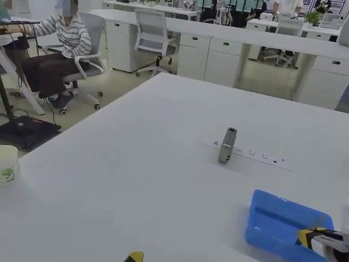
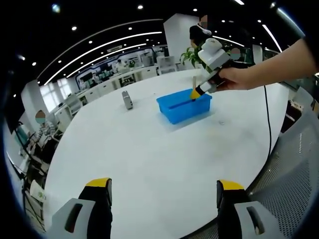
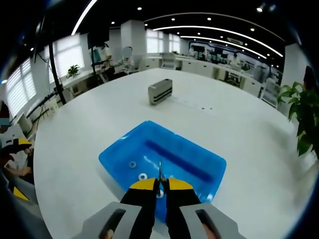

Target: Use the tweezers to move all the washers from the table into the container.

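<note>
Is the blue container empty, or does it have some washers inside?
Not empty: in the right gripper view, at least two washers lie on the floor of the blue container, beside the tweezers.

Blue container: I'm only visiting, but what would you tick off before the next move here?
1. Tweezers gripped by the right gripper: ok, jaws shut on them.
2. Tweezers' tip over the container: ok.
3. Washers inside the container: ok, at least two lie on its floor.
4. Tweezers' tip free of any washer: cannot tell, too small.
5. Table free of leftover washers: cannot tell, too small.
6. Left gripper out of the way: ok, open and well apart from the container.
</note>
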